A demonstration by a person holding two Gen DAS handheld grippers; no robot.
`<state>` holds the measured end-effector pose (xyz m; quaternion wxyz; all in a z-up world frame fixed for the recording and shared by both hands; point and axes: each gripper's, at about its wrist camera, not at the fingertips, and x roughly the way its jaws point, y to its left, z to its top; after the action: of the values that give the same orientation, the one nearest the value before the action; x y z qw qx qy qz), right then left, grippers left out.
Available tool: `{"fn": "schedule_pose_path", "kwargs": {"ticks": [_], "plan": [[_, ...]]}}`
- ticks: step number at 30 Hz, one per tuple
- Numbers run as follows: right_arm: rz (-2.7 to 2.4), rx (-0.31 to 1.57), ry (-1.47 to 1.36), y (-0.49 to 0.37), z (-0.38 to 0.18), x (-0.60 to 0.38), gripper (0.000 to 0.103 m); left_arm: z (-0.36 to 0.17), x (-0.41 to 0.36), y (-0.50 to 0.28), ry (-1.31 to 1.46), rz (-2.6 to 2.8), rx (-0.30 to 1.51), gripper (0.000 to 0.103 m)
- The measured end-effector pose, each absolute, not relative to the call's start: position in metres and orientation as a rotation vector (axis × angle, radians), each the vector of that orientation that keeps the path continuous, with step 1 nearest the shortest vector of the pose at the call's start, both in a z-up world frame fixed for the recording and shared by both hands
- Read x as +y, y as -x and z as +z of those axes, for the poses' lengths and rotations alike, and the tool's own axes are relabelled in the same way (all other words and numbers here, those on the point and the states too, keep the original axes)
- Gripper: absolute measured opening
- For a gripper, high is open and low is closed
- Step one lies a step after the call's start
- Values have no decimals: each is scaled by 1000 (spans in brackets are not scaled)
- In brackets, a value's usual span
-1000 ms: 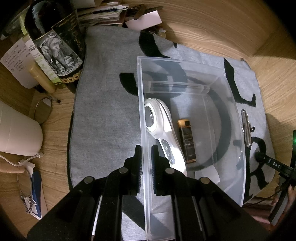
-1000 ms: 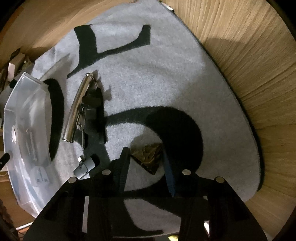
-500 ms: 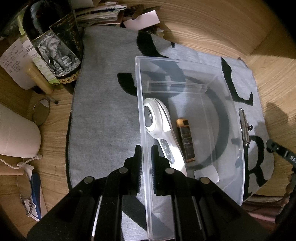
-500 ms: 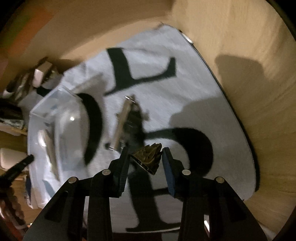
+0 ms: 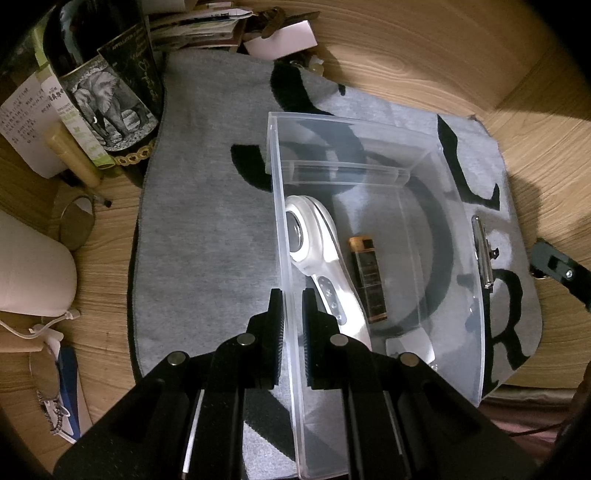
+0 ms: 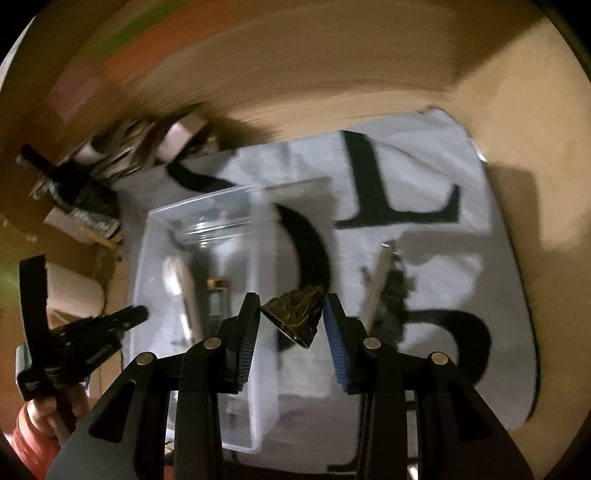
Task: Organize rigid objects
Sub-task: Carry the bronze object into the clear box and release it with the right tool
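Observation:
My left gripper (image 5: 291,295) is shut on the left wall of a clear plastic box (image 5: 354,122) that stands on a grey mat (image 5: 207,240). Inside the box lie a white handheld device (image 5: 317,251) and a brown-and-black battery (image 5: 367,280). My right gripper (image 6: 291,302) is shut on a small bronze ridged piece (image 6: 295,317), held in the air above the mat by the right wall of the box (image 6: 199,206). A silver metal tool (image 6: 380,284) with a dark attachment lies on the mat right of the box, seen too as the metal tool (image 5: 482,251) in the left wrist view.
A dark bottle with an elephant label (image 5: 107,85), papers (image 5: 207,26) and a white roll (image 5: 29,269) crowd the wooden desk left of and behind the mat. The mat (image 6: 424,177) bears large black letters. A hand (image 6: 33,428) holds the left gripper (image 6: 125,317).
My right gripper has risen and swung left with the bronze piece, from beside the metal tool to the box's right wall. The left gripper and the box stayed put.

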<state>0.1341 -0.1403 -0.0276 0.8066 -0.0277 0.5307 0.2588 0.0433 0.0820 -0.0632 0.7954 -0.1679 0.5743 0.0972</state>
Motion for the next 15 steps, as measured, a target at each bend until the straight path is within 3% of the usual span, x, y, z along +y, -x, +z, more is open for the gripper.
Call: {"fn": "schedule_pose_path", "kwargs": {"ticks": [15], "plan": [[732,1220,223,-115,-62,-64,33,-63,84,-43,385,206,1240,7]]}}
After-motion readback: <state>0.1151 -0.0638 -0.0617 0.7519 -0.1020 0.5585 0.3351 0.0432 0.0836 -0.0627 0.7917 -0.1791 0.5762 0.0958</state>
